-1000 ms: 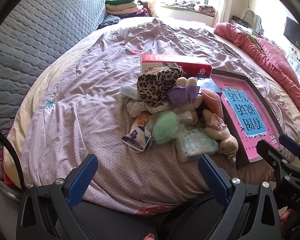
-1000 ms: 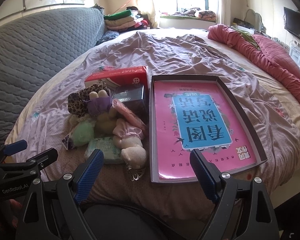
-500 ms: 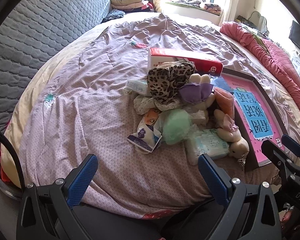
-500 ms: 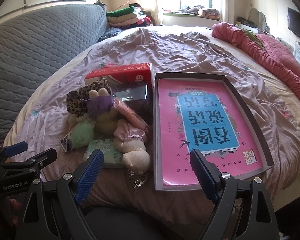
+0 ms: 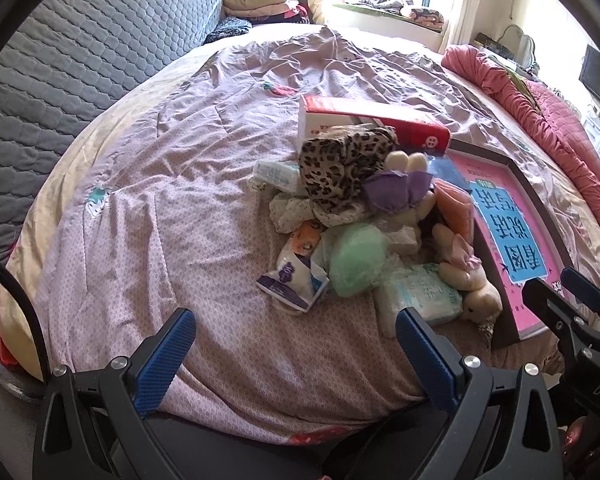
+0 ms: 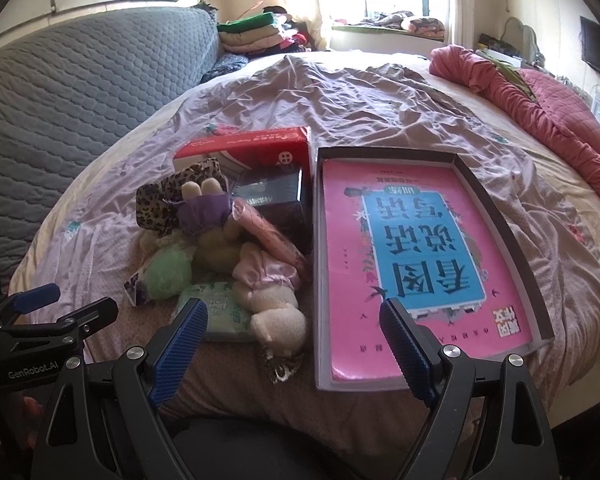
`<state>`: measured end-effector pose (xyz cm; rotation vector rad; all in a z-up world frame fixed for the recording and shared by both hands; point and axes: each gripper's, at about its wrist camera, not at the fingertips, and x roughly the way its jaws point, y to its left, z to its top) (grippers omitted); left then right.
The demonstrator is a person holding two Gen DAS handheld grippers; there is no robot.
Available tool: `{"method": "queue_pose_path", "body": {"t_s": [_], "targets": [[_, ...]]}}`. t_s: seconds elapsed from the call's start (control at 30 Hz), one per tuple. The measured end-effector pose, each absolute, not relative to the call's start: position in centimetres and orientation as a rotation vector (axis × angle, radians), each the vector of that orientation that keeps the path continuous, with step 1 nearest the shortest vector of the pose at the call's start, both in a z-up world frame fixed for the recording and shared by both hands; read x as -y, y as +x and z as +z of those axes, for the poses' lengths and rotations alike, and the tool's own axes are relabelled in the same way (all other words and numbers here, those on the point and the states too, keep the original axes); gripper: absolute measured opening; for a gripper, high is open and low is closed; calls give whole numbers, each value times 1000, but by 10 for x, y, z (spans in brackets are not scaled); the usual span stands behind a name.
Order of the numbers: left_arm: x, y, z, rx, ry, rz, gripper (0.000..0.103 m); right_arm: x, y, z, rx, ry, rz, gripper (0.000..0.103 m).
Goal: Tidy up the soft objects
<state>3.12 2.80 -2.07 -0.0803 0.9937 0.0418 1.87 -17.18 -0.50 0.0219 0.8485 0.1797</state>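
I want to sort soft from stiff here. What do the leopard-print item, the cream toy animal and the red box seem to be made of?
Leopard-print item: thin woven fabric, going by its crumpled folds.
Cream toy animal: fuzzy plush in a shiny, satin-like pink dress.
Red box: probably printed cardboard; straight edges, sharp corners, slight gloss.
So only the box looks stiff.
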Motion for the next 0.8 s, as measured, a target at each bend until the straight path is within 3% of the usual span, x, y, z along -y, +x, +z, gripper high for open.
{"method": "queue_pose_path", "body": {"t_s": [0.4, 0.6, 0.77, 0.8], "targets": [[-46, 84, -17, -969, -103, 52, 101, 143, 74, -16, -858, -100, 261, 89], [-42, 120, -25, -989, -95, 24, 93, 134, 101, -25, -859, -164, 287, 87], [-37, 136, -32, -997, -78, 2, 87, 127, 118, -35, -874, -203, 307, 80], [-37, 139, -33, -999, -79, -4, 85, 126, 121, -37, -875, -206, 315, 69]]}}
